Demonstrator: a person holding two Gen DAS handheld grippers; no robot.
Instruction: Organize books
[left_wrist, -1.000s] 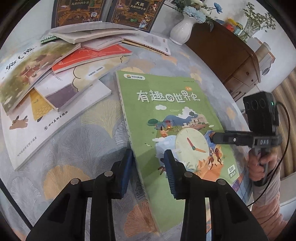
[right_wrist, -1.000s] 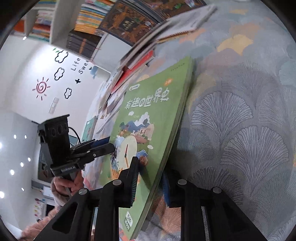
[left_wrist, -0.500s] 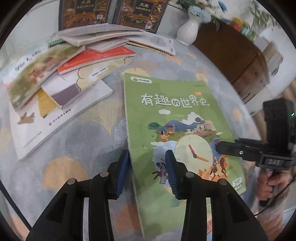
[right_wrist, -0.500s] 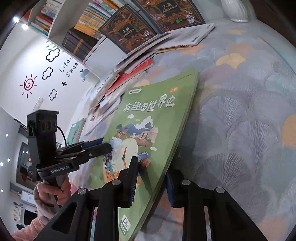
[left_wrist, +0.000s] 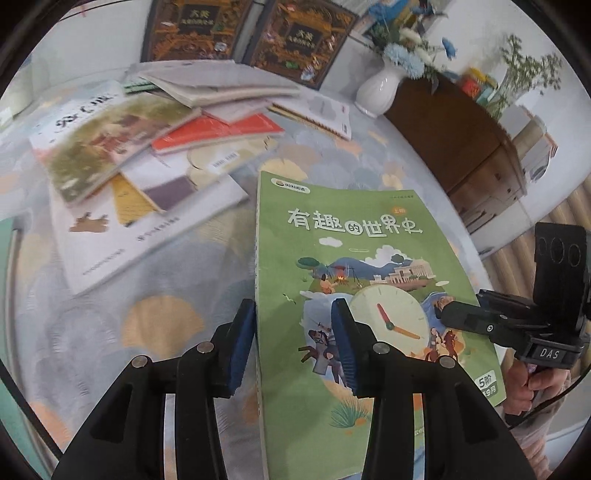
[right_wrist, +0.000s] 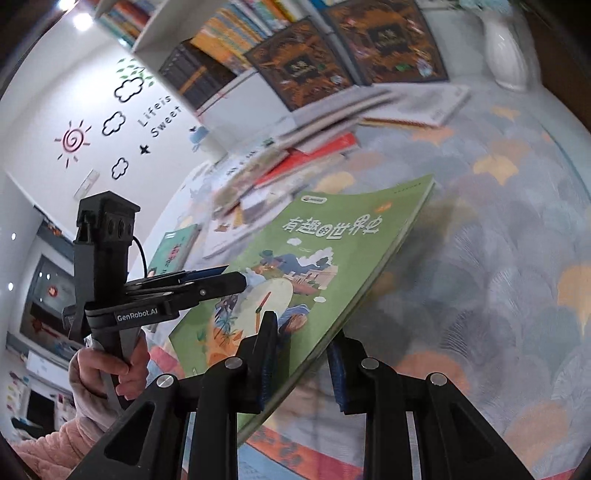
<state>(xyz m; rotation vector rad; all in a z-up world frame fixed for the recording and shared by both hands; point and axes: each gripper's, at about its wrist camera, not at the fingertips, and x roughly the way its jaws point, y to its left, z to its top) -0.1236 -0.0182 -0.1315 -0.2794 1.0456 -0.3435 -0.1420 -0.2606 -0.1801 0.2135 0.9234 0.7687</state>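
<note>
Green picture book has been raised off the fan-patterned tablecloth.
Its glossy softcover is clamped at opposite edges by left gripper and right gripper.

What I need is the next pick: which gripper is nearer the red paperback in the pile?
Left. The left gripper clamps the green picture book at its spine edge, facing the pile holding the red paperback; the right gripper clamps the opposite, far edge.

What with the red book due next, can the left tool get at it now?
Probably not yet: the left tool is clamped on the green book, and paler books overlap the red book.
</note>
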